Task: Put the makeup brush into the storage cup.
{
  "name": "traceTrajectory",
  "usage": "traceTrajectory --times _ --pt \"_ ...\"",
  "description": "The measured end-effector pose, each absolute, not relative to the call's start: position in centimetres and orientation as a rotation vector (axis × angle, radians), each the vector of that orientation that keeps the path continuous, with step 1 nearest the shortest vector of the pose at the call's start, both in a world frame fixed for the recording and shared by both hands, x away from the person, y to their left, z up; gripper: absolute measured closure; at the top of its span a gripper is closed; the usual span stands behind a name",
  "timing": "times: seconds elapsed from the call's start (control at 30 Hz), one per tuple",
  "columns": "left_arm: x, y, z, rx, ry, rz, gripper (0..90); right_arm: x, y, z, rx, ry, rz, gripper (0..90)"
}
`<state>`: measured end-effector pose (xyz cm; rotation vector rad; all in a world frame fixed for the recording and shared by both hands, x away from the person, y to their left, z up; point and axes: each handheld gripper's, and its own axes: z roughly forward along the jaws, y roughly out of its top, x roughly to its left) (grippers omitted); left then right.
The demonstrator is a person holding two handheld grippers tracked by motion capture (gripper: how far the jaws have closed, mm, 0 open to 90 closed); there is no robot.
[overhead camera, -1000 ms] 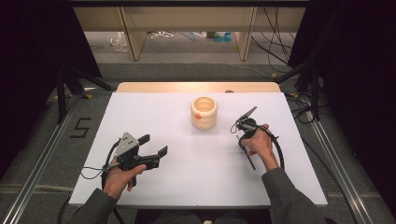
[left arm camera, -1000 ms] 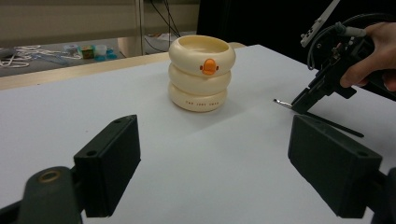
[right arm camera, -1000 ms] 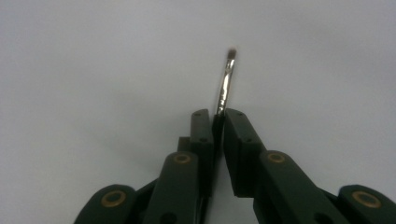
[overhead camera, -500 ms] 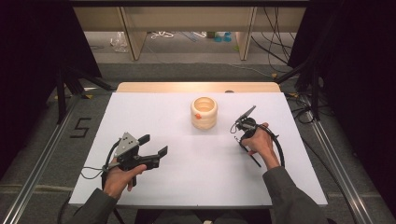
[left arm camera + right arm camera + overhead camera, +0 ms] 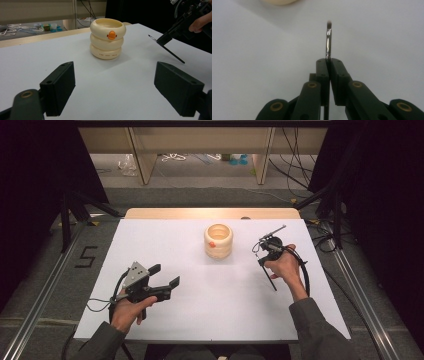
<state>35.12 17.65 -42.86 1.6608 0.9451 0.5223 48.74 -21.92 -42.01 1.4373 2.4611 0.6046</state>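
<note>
A cream holder (image 5: 218, 241) made of three stacked rings, with an orange spot on its top ring, stands upright at the table's middle back. It also shows in the left gripper view (image 5: 107, 38). My right gripper (image 5: 262, 260) hovers to the right of it, shut on a thin black brush (image 5: 269, 277). In the right gripper view the brush (image 5: 328, 40) sticks straight out of the closed gripper (image 5: 329, 61), bristle tip up. My left gripper (image 5: 166, 274) is held near the front left, open and with nothing between its fingers (image 5: 58, 87), aimed at the holder.
The white table top (image 5: 200, 310) has a wooden strip (image 5: 210, 213) along its far edge. Black stands and cables sit on the floor at both sides. The right gripper (image 5: 163, 40) with its brush (image 5: 172, 52) shows at the upper right of the left gripper view.
The right hand with the brush has drifted slightly to the right and away. The left gripper and the holder have not moved.
</note>
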Motion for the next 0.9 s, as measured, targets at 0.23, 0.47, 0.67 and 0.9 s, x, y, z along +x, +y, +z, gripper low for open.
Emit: traceTrajectory --times 0.23,0.47,0.67,0.9 --pt "35.1 17.7 -42.9 1.658 0.948 0.522 16.6 48.6 -22.3 -41.1 1.355 2.384 0.801 85.7" --pt "35.2 17.6 -42.8 1.657 0.947 0.521 16.6 48.6 -22.3 -39.7 1.279 2.268 0.930 85.7" --pt "35.2 17.7 -42.8 1.660 0.951 0.524 16.7 48.6 -22.2 -38.6 1.265 2.201 1.021 85.7" --pt "35.2 17.7 -42.8 1.658 0.954 0.522 16.7 49.0 -21.9 -37.6 1.225 2.121 1.130 85.7"
